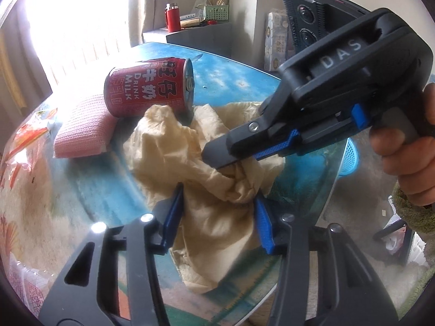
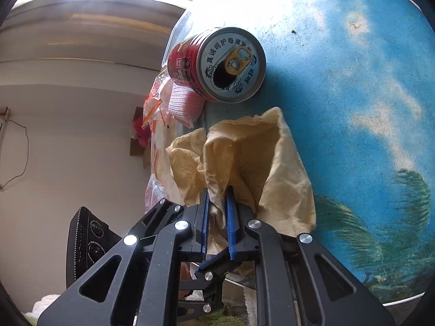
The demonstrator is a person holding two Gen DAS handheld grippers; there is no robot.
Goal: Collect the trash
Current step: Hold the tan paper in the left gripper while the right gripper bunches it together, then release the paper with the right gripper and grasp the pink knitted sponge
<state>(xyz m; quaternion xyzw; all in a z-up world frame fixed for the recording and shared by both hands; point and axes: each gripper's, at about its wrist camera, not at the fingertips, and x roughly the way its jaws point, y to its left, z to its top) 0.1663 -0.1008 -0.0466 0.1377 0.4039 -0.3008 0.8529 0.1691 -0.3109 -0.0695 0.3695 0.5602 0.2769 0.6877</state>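
Blue table [image 1: 231,70], red can [image 1: 146,89], crumpled paper [image 1: 174,146], perhaps a sponge [image 1: 81,133]

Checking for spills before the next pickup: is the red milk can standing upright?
No, the red milk can lies on its side, its opened top facing the right wrist camera.

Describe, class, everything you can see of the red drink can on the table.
The red drink can is a short metal cylinder lying on its side on the blue table. Its label bears white characters and the words DRINK MILK. The silver top faces the right wrist camera: it is opened, the hole dark, the gold pull tab still attached. It leans on a pink mesh sponge, with crumpled beige paper just before it. Neither tongs touch it.
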